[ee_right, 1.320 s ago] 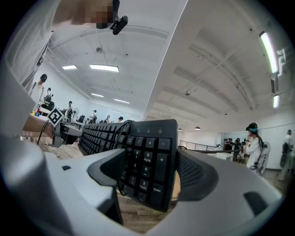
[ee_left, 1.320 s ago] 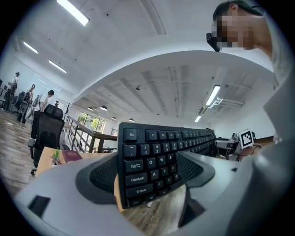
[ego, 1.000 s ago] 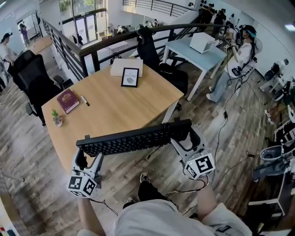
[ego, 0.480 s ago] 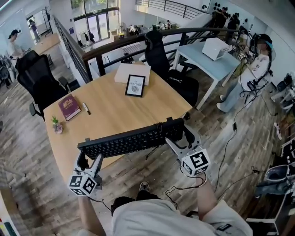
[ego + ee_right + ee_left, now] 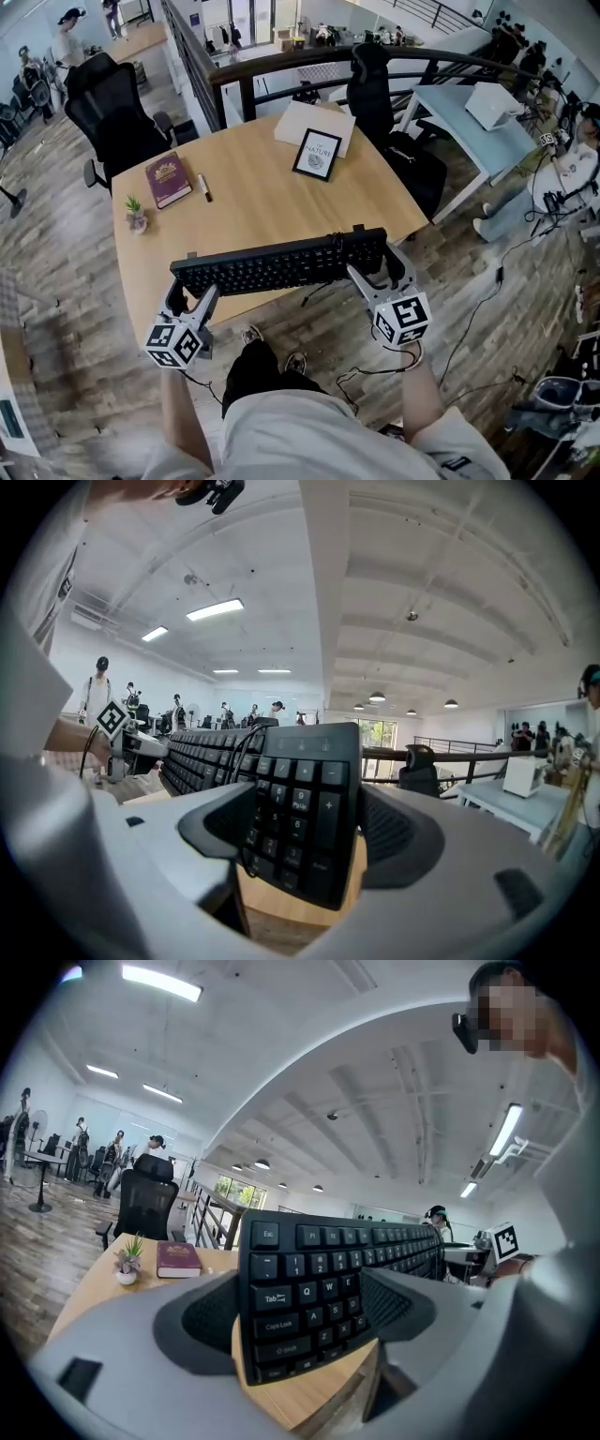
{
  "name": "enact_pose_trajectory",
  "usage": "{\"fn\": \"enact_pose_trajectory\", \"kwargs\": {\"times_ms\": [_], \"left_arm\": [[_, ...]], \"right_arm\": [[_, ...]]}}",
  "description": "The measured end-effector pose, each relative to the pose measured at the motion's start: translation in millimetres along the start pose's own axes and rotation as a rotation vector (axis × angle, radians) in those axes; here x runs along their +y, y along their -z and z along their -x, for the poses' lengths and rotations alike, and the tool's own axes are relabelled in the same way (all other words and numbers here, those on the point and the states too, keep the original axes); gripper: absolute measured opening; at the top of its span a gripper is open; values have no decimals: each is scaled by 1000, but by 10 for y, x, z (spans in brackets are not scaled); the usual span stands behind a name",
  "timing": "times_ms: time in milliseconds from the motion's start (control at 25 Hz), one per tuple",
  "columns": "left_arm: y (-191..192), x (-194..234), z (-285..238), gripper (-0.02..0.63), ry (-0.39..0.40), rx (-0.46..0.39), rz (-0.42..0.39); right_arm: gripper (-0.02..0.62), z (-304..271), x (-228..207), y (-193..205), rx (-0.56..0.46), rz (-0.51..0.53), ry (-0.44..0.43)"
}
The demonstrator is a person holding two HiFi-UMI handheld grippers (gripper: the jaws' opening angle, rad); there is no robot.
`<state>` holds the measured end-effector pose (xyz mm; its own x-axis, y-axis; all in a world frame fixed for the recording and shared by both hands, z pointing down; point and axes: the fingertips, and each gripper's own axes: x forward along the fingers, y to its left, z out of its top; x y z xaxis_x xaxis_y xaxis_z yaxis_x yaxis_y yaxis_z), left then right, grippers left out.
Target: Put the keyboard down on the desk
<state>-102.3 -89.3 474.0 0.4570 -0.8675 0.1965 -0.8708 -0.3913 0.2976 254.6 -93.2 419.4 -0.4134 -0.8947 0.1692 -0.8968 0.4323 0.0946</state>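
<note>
The left tool (image 5: 186,298) and right tool (image 5: 382,270) each clamp one end of the black rectangular plastic keyboard (image 5: 281,266). It has advanced over the near edge of the light wooden desk (image 5: 253,202), so lowering can follow.

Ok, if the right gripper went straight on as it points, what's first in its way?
Shut on the keyboard, the right gripper points over the near edge of the wooden desk; the desk probably comes first, though its height is unclear.
</note>
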Motion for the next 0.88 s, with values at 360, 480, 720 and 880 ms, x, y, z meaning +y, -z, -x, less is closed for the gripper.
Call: {"fn": "enact_pose_trajectory", "kwargs": {"times_ms": [360, 480, 720, 880], "left_arm": [[266, 496, -417, 408, 2, 68, 77], [317, 634, -587, 408, 3, 88, 105], [451, 914, -816, 408, -1, 140, 159], [497, 1104, -976, 408, -10, 149, 179]], "right_arm": [[334, -603, 16, 219, 105, 1, -3], [334, -803, -19, 269, 147, 1, 2], [334, -1166, -24, 447, 244, -19, 6], [334, -1400, -26, 511, 271, -13, 20]]}}
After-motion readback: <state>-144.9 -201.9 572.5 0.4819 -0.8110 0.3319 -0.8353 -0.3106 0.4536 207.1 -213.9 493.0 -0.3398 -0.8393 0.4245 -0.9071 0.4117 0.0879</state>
